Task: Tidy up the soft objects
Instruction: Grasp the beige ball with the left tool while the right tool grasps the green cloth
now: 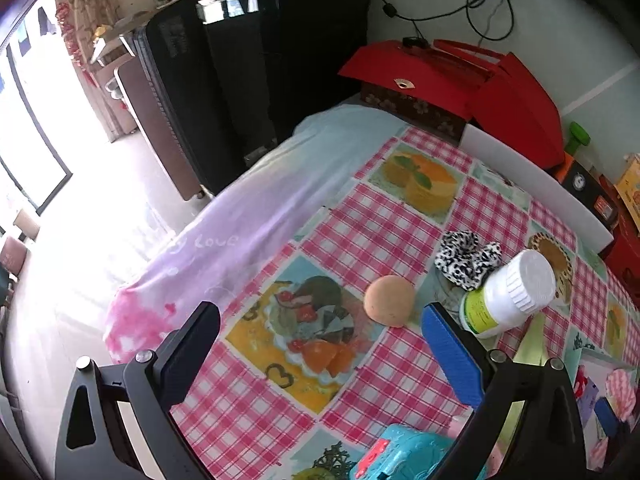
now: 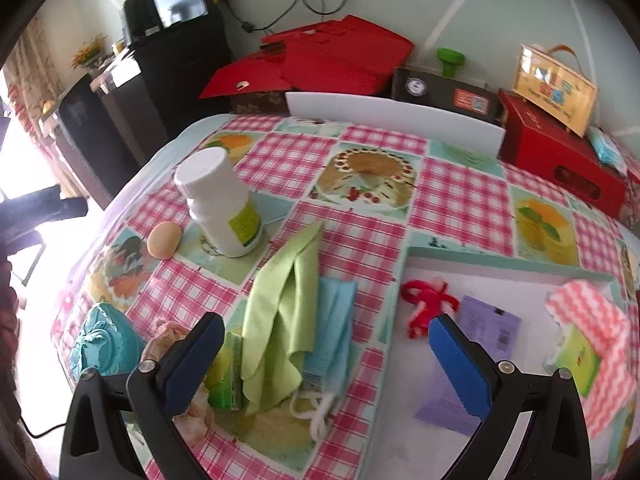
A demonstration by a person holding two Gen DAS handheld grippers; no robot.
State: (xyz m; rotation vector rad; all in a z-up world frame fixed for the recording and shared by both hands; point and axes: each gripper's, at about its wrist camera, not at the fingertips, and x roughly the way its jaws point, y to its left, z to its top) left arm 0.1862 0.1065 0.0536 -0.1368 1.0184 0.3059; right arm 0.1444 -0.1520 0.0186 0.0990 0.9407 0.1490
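My left gripper [image 1: 320, 328] is open above the checked tablecloth, nothing between its fingers. Just ahead of it lie a tan sponge ball [image 1: 389, 300] and a leopard-print scrunchie [image 1: 466, 256] beside a white bottle [image 1: 508, 296]. My right gripper [image 2: 326, 340] is open too, low over a green cloth [image 2: 280, 320] lying on a blue face mask [image 2: 334, 328]. A white tray [image 2: 500, 260] to the right holds a red ribbon [image 2: 426, 302], a purple packet [image 2: 486, 328] and a pink wavy cloth [image 2: 592, 320]. The sponge ball [image 2: 164, 239] and bottle [image 2: 220, 204] stand at the left.
A teal toy [image 2: 104, 340] and a crumpled beige cloth [image 2: 168, 336] sit at the near left. Red boxes [image 2: 320, 56], a white board [image 2: 396, 114] and a red crate [image 2: 560, 160] line the table's far edge. The table drops off to the floor on the left [image 1: 60, 280].
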